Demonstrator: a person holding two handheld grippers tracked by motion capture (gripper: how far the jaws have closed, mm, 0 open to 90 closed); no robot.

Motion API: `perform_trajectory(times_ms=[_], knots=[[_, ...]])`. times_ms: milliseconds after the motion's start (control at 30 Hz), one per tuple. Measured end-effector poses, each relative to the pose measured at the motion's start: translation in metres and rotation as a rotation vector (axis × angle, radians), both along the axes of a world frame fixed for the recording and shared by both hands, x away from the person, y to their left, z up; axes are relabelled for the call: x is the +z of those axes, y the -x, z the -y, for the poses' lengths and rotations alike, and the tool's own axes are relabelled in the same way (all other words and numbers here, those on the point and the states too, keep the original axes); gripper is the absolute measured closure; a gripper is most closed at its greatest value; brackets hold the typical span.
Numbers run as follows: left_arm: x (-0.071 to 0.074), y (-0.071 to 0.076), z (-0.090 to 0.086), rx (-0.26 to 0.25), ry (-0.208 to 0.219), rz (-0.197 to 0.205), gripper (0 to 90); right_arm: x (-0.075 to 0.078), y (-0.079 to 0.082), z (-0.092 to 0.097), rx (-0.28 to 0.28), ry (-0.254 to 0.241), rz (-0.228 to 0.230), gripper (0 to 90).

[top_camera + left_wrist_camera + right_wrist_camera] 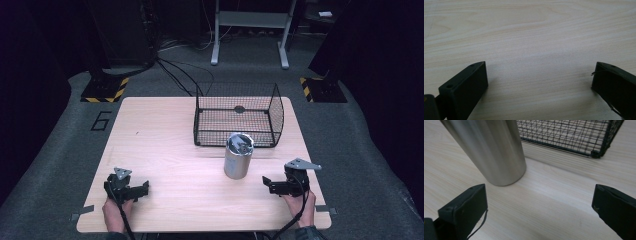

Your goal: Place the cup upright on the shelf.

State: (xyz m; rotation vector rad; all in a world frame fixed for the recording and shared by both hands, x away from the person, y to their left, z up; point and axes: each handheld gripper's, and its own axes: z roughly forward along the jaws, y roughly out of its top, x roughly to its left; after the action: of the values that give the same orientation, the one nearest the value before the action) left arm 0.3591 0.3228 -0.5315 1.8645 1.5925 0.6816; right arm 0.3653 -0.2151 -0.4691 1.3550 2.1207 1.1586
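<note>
A brushed steel canister (238, 157) stands upright on the wooden table (170, 130), just in front of a black wire basket (274, 111). My right gripper (268, 184) rests near the table's front right, a little to the right of the canister, open with nothing between its jaws. In the right gripper view the canister (496, 150) rises ahead and to the left of the right gripper (540, 188), and the basket (564, 135) lies beyond it. My left gripper (143, 189) sits at the front left, open over bare wood; the left gripper (540, 67) holds nothing.
A small dark disc (239, 108) lies inside the basket. Grey carpet surrounds the table, with a white metal stand (250, 30) and black cables (175, 70) on the floor behind. The person's hands (115, 212) come in at the front edge.
</note>
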Motion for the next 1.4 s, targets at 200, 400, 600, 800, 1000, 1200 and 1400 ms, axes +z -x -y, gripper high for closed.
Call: perform_trajectory(times_ms=[200,400,600,800,1000,1200,1400], knots=[[0.0,0.0,0.0,0.0,-0.001,-0.001,0.1,0.008,-0.004,-0.013,0.034,-0.013,0.014,0.0],[0.0,0.0,0.0,0.0,0.0,-0.001,0.1,0.015,-0.009,-0.027,0.066,-0.025,0.031,0.0],[0.0,0.0,0.0,0.002,0.003,-0.003,0.1,0.021,-0.013,-0.038,0.104,-0.029,0.048,0.0],[0.0,0.0,0.0,0.002,0.003,-0.004,0.1,0.026,-0.018,-0.047,0.13,-0.032,0.071,0.0],[0.0,0.0,0.0,0.002,0.002,-0.002,0.1,0.029,-0.024,-0.055,0.146,-0.05,0.084,0.0],[0.0,0.0,0.0,0.002,0.003,-0.001,0.1,0.032,-0.03,-0.062,0.155,-0.073,0.124,0.0],[0.0,0.0,0.0,0.002,0.003,-0.004,0.1,0.033,-0.035,-0.068,0.159,-0.099,0.139,0.0]])
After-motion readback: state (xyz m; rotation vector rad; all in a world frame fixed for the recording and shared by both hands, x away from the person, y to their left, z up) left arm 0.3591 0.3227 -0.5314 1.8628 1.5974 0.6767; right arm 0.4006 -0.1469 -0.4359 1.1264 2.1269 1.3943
